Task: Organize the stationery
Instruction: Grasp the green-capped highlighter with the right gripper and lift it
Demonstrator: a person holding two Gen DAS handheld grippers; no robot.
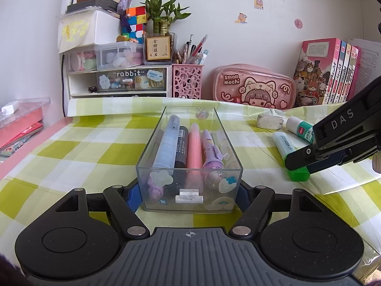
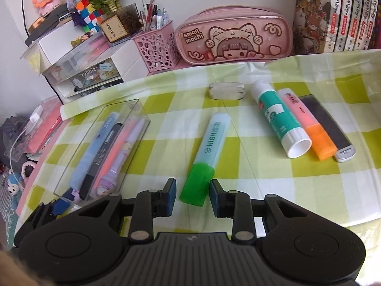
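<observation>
Down at the near edge of the left wrist view, the left gripper (image 1: 189, 199) is clamped on the near end of the clear plastic tray (image 1: 152, 152), one blue pad pressed against each side wall. Inside that tray, lying lengthwise side by side, sit a pale blue pen (image 1: 166, 143), a black marker (image 1: 181, 147), a pink highlighter (image 1: 195, 150) and a purple cartoon pen (image 1: 210, 152).

Over to the right wrist view: the right gripper (image 2: 193, 196) has its blue pads set either side of the green cap of the green highlighter (image 2: 209, 147), a sliver of gap showing on each side, so nothing is pinched. The highlighter lies flat on the green-and-white checked tablecloth (image 2: 273, 178), just right of the tray.

Further out, a white glue stick (image 2: 278, 119), an orange highlighter (image 2: 307, 128) and a black flat case (image 2: 326, 126) lie packed together in a row, with a grubby white eraser (image 2: 226, 90) beyond the green highlighter.

At the back wall stand a pink pencil case (image 2: 234, 37), a pink pen holder (image 2: 157, 47) full of pens, a small drawer unit (image 2: 88, 74) and a row of books (image 2: 340, 14).
</observation>
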